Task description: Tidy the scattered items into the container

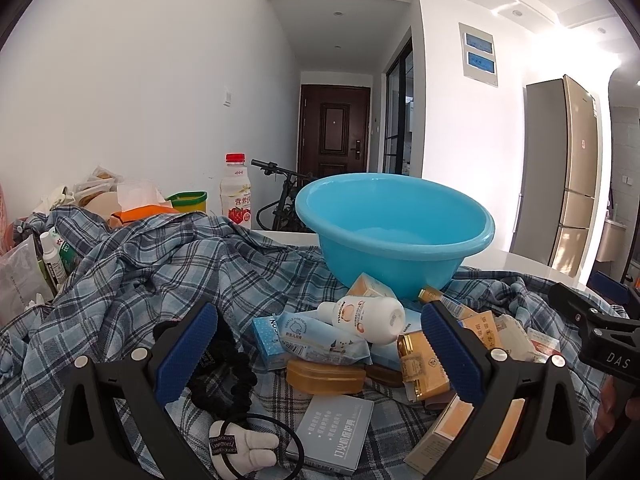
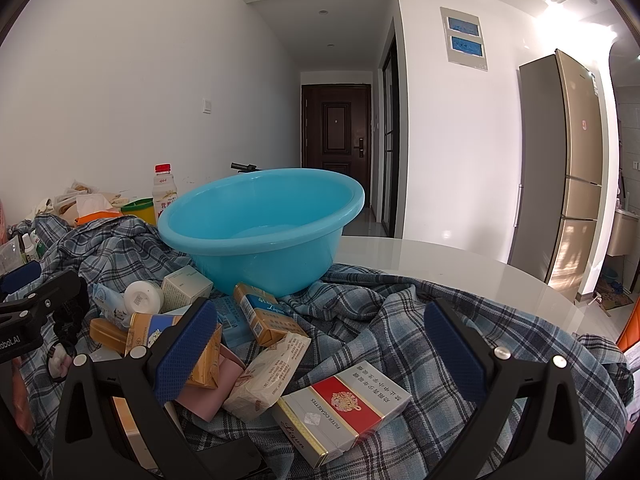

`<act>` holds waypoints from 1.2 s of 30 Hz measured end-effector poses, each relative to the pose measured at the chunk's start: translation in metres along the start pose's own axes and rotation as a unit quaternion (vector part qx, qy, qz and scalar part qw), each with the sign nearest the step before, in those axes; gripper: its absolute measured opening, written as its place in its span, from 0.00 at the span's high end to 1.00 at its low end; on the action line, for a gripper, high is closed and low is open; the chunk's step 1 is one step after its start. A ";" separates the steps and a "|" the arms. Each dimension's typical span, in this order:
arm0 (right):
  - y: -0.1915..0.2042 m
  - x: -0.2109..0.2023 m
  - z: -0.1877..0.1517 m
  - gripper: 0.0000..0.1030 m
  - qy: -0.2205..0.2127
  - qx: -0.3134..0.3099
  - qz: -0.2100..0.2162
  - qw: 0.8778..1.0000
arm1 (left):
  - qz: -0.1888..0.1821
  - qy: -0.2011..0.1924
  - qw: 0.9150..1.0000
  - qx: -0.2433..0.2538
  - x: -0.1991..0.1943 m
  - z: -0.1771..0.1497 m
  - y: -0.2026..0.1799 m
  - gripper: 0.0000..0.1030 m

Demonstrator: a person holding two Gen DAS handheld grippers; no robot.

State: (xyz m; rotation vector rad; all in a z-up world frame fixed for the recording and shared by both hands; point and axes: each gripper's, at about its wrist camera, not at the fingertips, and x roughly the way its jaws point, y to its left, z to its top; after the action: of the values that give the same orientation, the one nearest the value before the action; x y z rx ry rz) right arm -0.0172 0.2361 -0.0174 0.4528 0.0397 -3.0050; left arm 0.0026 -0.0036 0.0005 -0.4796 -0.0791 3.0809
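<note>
Left gripper (image 1: 320, 344): jaws spread wide, nothing between the blue pads, held above a heap of small goods on a blue plaid cloth (image 1: 132, 280). Right gripper (image 2: 320, 344): likewise spread wide and holding nothing.

Container: a light-blue plastic basin (image 1: 394, 228) stands upright on the cloth, just behind the heap. What can be seen of its inside holds no items.

Items in the left wrist view:
- White lotion bottle (image 1: 366, 316), lying on its side on top of the heap; its print is too small to read.
- Pale-blue wipes pack (image 1: 320, 338), under the bottle, marked "GENTLE FOR NEWBORN".
- Amber soap bar (image 1: 326, 376), partly beneath the wipes.
- Grey card box (image 1: 336, 432) with white Chinese print, flat on the cloth.
- Black hair tie (image 1: 224, 376) and a small white plush charm (image 1: 244, 450), near the left jaw.

Items in the right wrist view:
- Red, white and silver cigarette pack (image 2: 344, 412), flat on the cloth between the jaws, reading "FILTER CIGARETTES" and "Liqun".
- Blue-and-gold pack (image 2: 260, 312), also marked "Liqun", touching the basin's foot.
- Cream tissue packet (image 2: 272, 372) with Chinese print, beside the red pack.

The glossy white counter (image 2: 460, 268) shows to the right of the cloth. A red-capped drink bottle (image 1: 236, 192) stands behind the cloth on the left.
</note>
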 end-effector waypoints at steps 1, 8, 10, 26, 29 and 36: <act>0.000 0.000 0.000 0.00 0.000 0.000 -0.001 1.000 | -0.005 0.000 1.000 0.001 0.000 0.000 0.000 0.00; 0.005 0.006 -0.004 0.00 -0.001 -0.002 0.000 1.000 | 0.008 -0.008 1.000 0.011 -0.004 0.000 -0.007 0.00; 0.003 0.001 0.001 0.00 -0.001 0.001 0.004 1.000 | 0.009 -0.002 1.000 0.019 -0.002 0.001 -0.010 0.00; -0.020 0.007 0.139 0.00 0.119 0.034 0.040 0.992 | -0.024 0.129 0.991 0.013 0.019 0.113 -0.014 0.00; -0.019 0.015 0.172 0.00 0.138 0.020 0.043 0.989 | -0.042 0.142 0.988 0.036 0.024 0.148 -0.021 0.00; -0.006 0.029 0.232 0.00 0.149 -0.013 0.039 0.988 | -0.024 0.139 0.987 0.079 0.032 0.212 -0.036 0.00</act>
State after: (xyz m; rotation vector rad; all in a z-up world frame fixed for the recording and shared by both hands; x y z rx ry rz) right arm -0.1134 0.2301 0.1953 0.8740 0.0831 -2.8305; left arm -0.0920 0.0231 0.1944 -0.8756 0.1542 2.9079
